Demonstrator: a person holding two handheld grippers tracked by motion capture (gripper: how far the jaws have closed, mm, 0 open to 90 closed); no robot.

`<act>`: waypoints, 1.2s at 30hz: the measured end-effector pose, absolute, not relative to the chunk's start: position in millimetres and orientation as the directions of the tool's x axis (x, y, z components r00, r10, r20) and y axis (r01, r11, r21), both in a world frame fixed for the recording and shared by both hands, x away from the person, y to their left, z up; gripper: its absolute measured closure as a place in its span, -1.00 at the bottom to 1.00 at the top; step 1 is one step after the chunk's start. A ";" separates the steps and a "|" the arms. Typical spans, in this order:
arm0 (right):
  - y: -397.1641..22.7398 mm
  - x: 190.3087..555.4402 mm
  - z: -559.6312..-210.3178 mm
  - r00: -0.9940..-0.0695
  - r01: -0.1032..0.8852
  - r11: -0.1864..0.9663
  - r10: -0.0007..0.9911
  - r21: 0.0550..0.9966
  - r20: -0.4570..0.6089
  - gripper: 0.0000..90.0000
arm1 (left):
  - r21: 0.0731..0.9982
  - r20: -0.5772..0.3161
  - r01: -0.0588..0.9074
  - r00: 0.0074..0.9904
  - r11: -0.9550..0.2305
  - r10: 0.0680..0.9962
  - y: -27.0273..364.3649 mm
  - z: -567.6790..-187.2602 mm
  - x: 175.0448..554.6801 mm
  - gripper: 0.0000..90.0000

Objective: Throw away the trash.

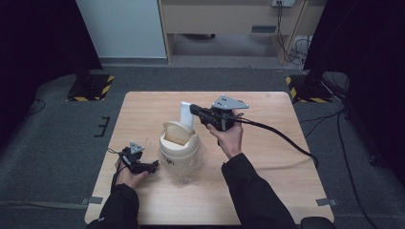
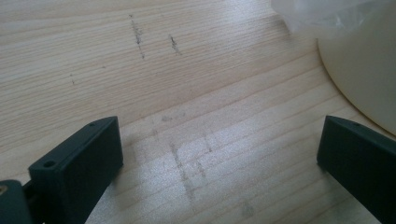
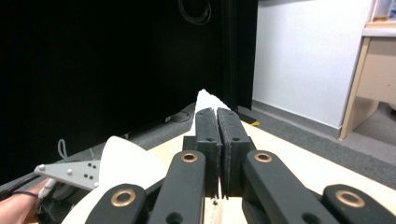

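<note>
High view: the right gripper [image 1: 192,109] is held level above one swing-lid bin [image 1: 179,150], jaws clamped on one white sheet [image 1: 186,114] (probably paper). Beside the bin, the left gripper [image 1: 154,166] rests low on the table [image 1: 267,157], jaws apart around nothing.

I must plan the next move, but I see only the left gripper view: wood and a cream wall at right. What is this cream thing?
Observer: A small cream bin with a swing lid, standing on the table.
Operator: Where is the right gripper?
Observer: The right gripper is held up behind the bin, shut on a white sheet.
Operator: And my left gripper, from above?
Observer: The left gripper is open, close beside the bin, on its left.
</note>
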State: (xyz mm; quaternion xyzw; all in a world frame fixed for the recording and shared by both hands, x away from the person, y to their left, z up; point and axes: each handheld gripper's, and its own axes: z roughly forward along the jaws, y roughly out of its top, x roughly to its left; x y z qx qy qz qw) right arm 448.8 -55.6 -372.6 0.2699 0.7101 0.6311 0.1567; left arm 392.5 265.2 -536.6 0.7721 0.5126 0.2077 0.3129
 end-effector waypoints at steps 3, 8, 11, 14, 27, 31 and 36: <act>-54.1 448.7 -374.9 -0.806 0.200 0.068 0.579 0.977 0.124 0.96 | 0.696 0.000 0.662 0.388 -0.279 0.922 265.2 -536.6 392.5 -1.00; -51.1 449.7 -379.3 -0.810 0.236 0.092 0.569 0.967 0.143 0.96 | 0.696 0.000 0.662 0.388 -0.279 0.922 265.2 -536.6 392.5 -1.00; -49.9 450.3 -381.9 -0.808 0.257 0.111 0.570 0.960 0.151 0.91 | 0.696 0.000 0.662 0.388 -0.279 0.922 265.2 -536.6 392.5 -1.00; -49.6 451.6 -382.1 -0.804 0.265 0.108 0.573 0.958 0.158 0.76 | 0.696 0.000 0.662 0.388 -0.279 0.922 265.2 -536.6 392.5 -1.00; -80.2 456.7 -371.6 -0.707 0.262 0.073 0.694 0.962 0.139 0.22 | 0.696 0.000 0.662 0.388 -0.279 0.922 265.2 -536.6 392.5 -1.00; -106.6 457.3 -383.7 -0.646 0.303 0.101 0.753 0.948 0.127 0.03 | 0.696 0.000 0.662 0.388 -0.279 0.922 265.1 -536.6 392.5 -1.00; -139.4 450.4 -409.0 -0.609 0.382 0.159 0.785 0.910 0.118 -0.13 | 0.697 0.001 0.661 0.386 -0.277 0.922 265.0 -536.7 392.3 -1.00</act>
